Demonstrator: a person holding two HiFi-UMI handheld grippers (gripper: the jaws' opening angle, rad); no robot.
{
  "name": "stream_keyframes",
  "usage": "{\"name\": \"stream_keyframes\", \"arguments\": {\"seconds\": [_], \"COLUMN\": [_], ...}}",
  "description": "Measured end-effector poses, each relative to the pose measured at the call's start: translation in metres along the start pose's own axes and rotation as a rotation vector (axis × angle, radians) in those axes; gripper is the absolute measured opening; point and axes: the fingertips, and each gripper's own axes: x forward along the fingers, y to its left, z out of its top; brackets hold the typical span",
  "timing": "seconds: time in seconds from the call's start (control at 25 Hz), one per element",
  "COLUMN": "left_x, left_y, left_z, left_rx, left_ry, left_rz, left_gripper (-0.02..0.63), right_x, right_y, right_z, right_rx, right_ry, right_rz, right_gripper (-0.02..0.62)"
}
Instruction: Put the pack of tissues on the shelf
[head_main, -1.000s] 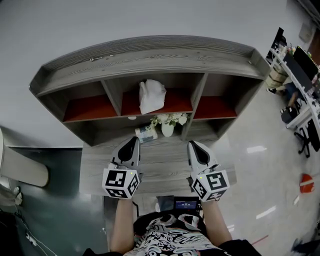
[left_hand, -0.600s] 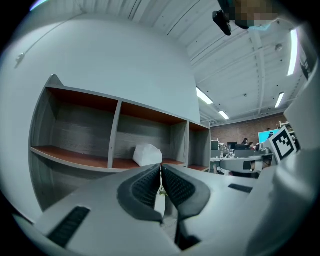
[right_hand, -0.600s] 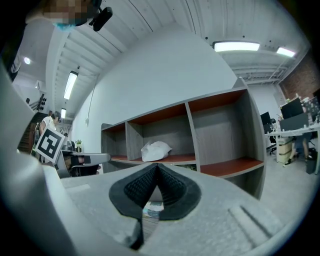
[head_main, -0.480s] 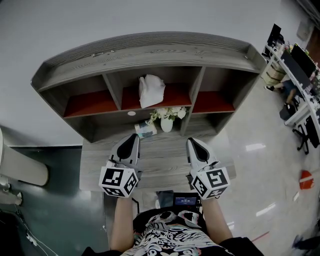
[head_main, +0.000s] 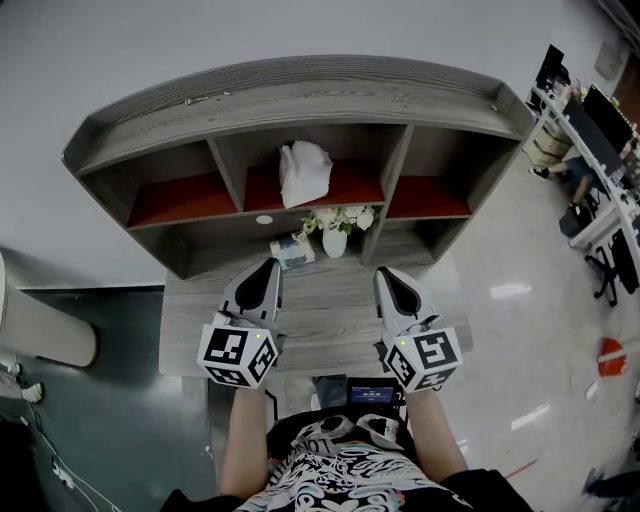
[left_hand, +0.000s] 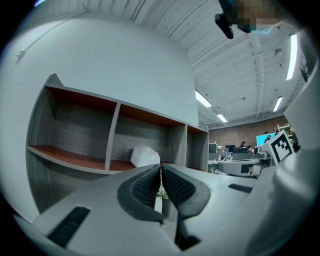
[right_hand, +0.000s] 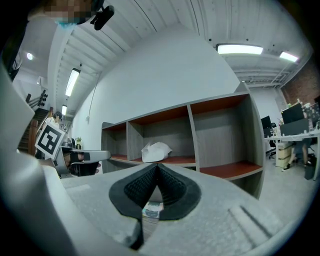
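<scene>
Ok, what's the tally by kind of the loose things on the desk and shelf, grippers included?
grippers: 2, the left gripper and the right gripper
pack of tissues: 1
vase of flowers: 1
white crumpled bundle: 1
Total: 5

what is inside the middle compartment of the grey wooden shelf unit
Only a crumpled white bag, sitting on the compartment's red-brown board. The patch of board and back wall behind the bag is covered, so anything there cannot be seen.
</scene>
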Motion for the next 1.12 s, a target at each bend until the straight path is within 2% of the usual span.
{"name": "stream_keyframes", "arguments": {"seconds": [1.12], "left_x": [0.005], "left_y": [0.009], "left_z": [-0.002], "left_rx": [-0.013], "left_ry": [0.012], "left_rz": [-0.003], "left_gripper": [0.014], "right_x": [0.006], "right_y": [0.0], "right_z": [-0.001], "right_rx": [-0.012], "right_ry": [0.02], "right_rz": [-0.012], "right_gripper": [0.002]}}
